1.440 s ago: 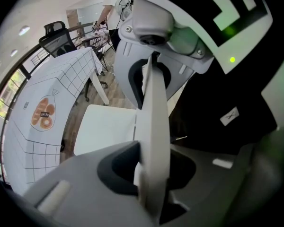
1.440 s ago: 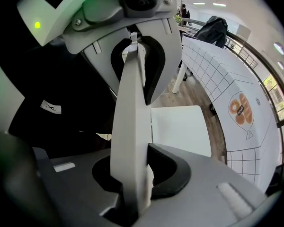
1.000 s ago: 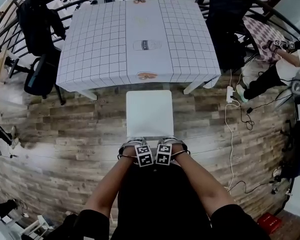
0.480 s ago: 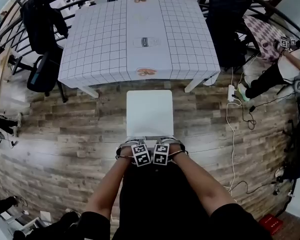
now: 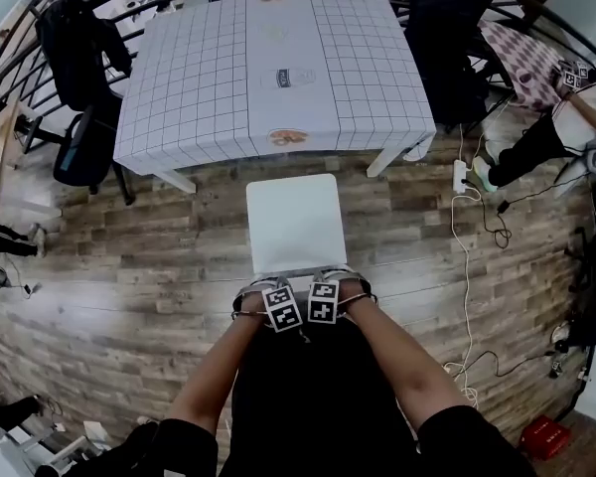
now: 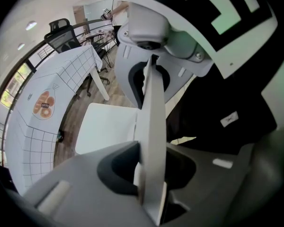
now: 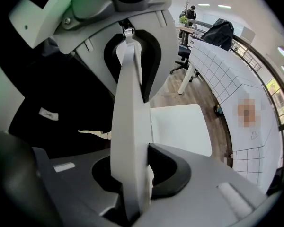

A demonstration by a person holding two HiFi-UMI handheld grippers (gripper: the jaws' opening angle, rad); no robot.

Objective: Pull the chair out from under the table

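A white chair [image 5: 296, 222] stands on the wood floor just in front of the table [image 5: 199, 78], which has a grid-patterned cloth; the seat is fully out from under the table's edge. Both grippers point down at the top edge of the backrest, side by side. My left gripper [image 5: 281, 303] is shut on the backrest [image 6: 154, 122], which runs edge-on between its jaws [image 6: 149, 174]. Just to its right, my right gripper [image 5: 325, 299] is shut on the same backrest [image 7: 130, 122], [image 7: 132, 178]. The seat [image 6: 106, 126] [image 7: 180, 126] shows beyond the jaws.
Black office chairs [image 5: 79, 117] stand at the table's left and another [image 5: 447, 38] at its far right. A power strip [image 5: 461, 175] and loose cables lie on the floor to the right, near a seated person [image 5: 546, 137]. A curved railing rings the far side.
The chair and both grippers have come a little toward me, and the gap between the seat and the table's edge has widened. Both grips are unchanged.
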